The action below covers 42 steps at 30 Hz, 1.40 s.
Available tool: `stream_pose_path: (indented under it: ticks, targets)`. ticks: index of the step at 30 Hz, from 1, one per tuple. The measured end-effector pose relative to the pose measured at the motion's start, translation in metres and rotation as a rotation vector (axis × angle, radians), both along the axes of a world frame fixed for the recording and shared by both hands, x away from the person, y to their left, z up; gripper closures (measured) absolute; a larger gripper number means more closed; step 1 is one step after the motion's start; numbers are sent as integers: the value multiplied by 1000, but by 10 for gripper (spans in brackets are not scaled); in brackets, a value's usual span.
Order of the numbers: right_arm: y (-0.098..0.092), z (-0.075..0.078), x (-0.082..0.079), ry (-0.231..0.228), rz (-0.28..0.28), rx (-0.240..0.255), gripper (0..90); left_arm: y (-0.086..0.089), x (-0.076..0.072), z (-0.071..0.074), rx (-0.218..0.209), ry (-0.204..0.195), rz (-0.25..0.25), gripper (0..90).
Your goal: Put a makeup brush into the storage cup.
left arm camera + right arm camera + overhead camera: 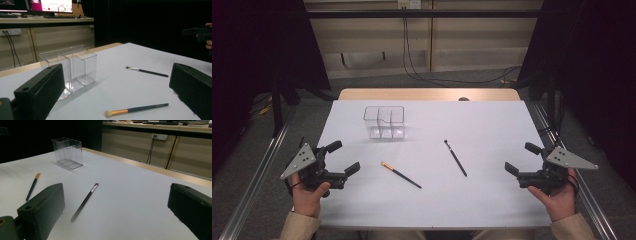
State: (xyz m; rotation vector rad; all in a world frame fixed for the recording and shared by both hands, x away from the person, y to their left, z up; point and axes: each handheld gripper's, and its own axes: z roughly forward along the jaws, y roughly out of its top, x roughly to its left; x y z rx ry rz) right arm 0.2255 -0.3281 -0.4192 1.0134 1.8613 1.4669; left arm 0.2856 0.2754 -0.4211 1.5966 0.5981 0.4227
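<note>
Both grippers, left (338, 157) and right (521, 159), are held wide open and empty at the table's near corners. Between them two thin brushes lie flat: a gold-banded one (400, 174), a black one (455, 158). Judged light, stiff, prone to rolling; best pinched mid-handle. A clear organizer (384, 121) stands beyond.

A lab recording booth. Black curtains (257, 45) and an aluminium frame (257, 165) surround the white table (492, 200). Monitors (53, 5) sit on a bench (45, 19) behind.
</note>
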Motion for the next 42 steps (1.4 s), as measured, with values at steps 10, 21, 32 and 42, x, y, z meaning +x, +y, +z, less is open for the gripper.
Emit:
stream_pose_path:
  ticks: [10,21,32,42]
  targets:
    - [-2,-1,-1,3,-2,-4,5,-10,6,1,15,2,-1,0]
    - [1,-1,-1,4,8,-13,6,-24,14,5,19,-3,-3,0]
    - [2,-1,-1,2,16,-25,5,-42,22,6,22,-4,-16,0]
    - [6,-1,-1,2,28,-39,6,-55,29,7,12,-1,-23,0]
